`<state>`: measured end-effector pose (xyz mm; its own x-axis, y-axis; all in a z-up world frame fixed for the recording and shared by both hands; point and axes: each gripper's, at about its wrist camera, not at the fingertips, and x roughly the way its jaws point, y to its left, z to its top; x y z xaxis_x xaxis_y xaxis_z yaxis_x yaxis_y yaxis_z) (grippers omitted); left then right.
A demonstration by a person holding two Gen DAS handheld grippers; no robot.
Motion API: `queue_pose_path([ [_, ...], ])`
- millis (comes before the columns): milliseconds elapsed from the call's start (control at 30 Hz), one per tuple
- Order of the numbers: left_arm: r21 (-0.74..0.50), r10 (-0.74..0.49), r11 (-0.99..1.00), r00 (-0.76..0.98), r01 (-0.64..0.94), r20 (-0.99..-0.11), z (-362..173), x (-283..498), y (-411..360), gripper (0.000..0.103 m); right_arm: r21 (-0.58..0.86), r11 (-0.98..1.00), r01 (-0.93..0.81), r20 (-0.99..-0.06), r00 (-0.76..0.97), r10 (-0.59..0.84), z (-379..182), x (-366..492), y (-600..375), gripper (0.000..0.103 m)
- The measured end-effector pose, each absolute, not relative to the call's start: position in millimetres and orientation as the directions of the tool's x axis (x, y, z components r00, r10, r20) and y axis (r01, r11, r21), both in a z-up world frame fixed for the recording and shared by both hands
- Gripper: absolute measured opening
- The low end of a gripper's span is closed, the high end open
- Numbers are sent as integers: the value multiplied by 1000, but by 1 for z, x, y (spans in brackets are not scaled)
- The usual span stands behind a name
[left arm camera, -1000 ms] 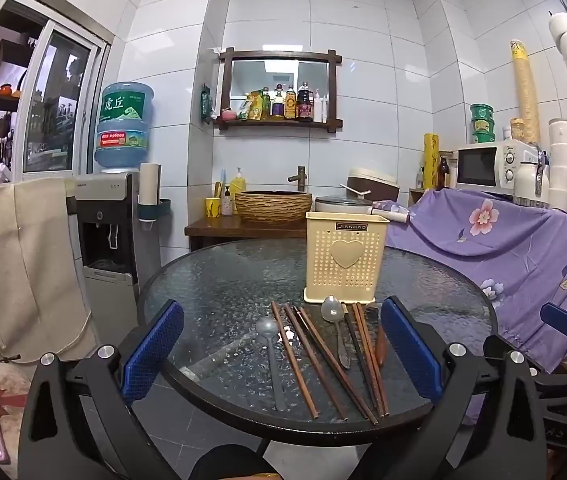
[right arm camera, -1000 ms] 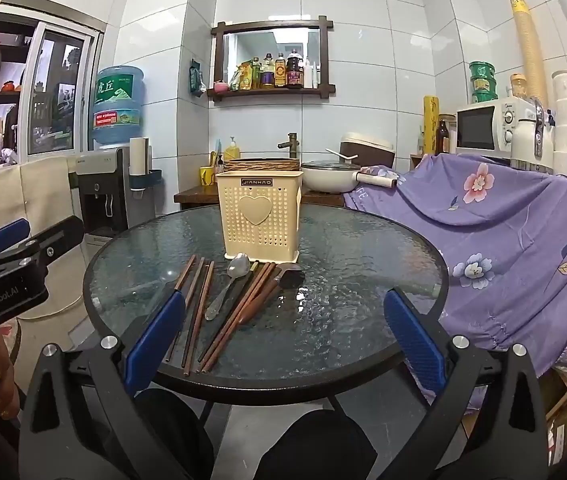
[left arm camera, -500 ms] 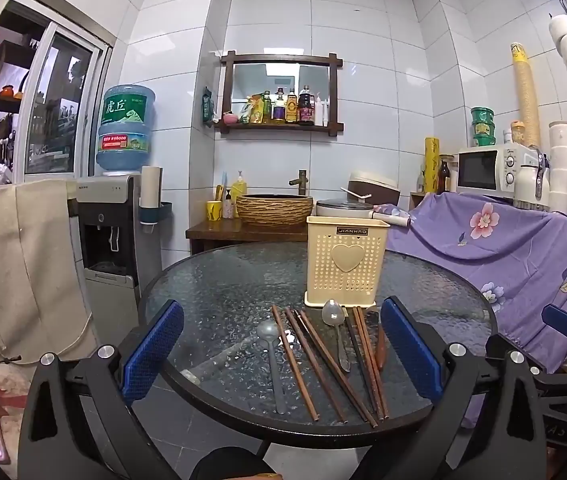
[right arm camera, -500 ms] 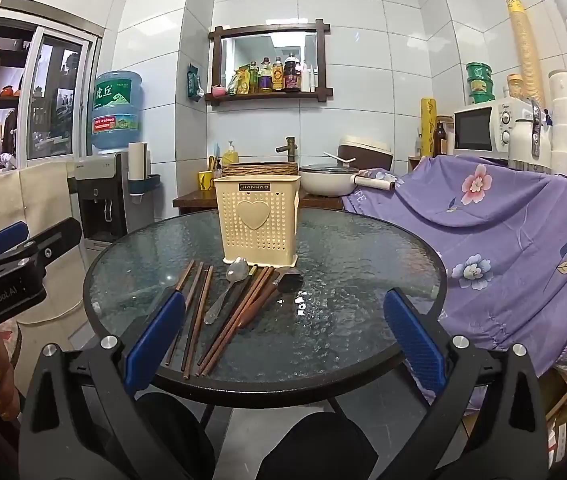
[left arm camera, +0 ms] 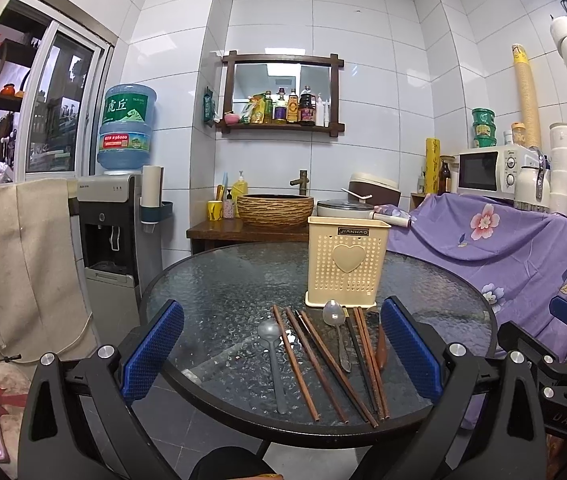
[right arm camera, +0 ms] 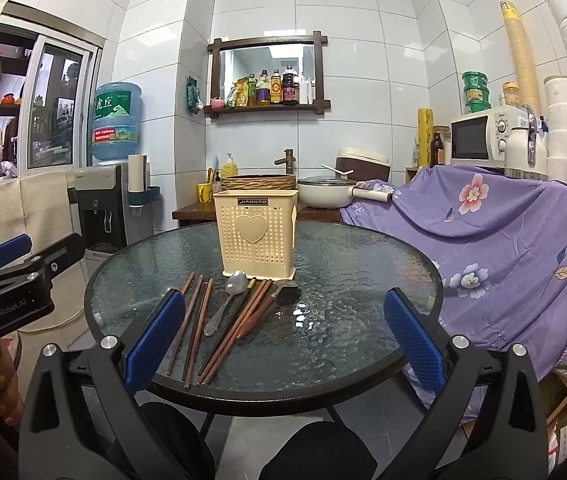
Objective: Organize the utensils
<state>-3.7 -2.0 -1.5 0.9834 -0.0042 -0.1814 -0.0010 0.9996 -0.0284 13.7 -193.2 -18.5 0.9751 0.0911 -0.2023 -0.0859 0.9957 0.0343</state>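
Both claws are held off the near edge of the round glass tabletop point(left arm camera: 211, 300), and nothing is gripped. The left claw point(left arm camera: 281, 346) is spread wide, blue pads point(left arm camera: 151, 350) well apart; the right claw point(right arm camera: 281, 340) is likewise released. The cream utensil holder point(left arm camera: 345, 266) is seen upright near the middle of the tabletop. Just in front of it the utensils are laid out flat: brown chopsticks point(left arm camera: 315, 356), a metal spoon point(left arm camera: 337, 332) with its bowl by the holder's base, a translucent spoon point(left arm camera: 273, 354) furthest left, and a wooden-handled utensil point(right arm camera: 273, 304) at the right
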Motion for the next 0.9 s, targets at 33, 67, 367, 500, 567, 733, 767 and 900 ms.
queue_pose_path([
  [33, -30, -6, 1000, 983, 0, -183, -2, -4, -2, 97, 36, 996, -84, -202, 975, 89, -18, 14, -194, 98],
  [67, -30, -7, 1000, 983, 1, -184, -2, -3, -2, 97, 39, 996, -83, -202, 975, 89, -18, 14, -194, 98],
  [367, -32, -7, 999, 982, 1, -191, -3, -1, 0, 97, 38, 996, -82, -203, 975, 88, -18, 12, -193, 98],
  [500, -32, -8, 999, 981, 2, -194, -3, 0, 1, 97, 42, 996, -81, -205, 975, 88, -18, 14, -193, 98],
  [567, -32, -9, 999, 981, 3, -193, -3, 0, 1, 97, 41, 996, -81, -208, 974, 87, -18, 14, -193, 98],
  [733, -34, -7, 999, 981, 1, -194, -4, 0, 2, 97, 37, 996, -80, -209, 974, 86, -18, 15, -192, 98],
  [767, -34, -7, 999, 981, 1, -194, -4, 0, 2, 97, 39, 996, -80, -210, 974, 87, -18, 15, -192, 98],
  [900, -34, -7, 999, 981, 1, -194, -4, -1, 2, 97, 40, 996, -82, -214, 973, 89, -19, 15, -192, 98],
])
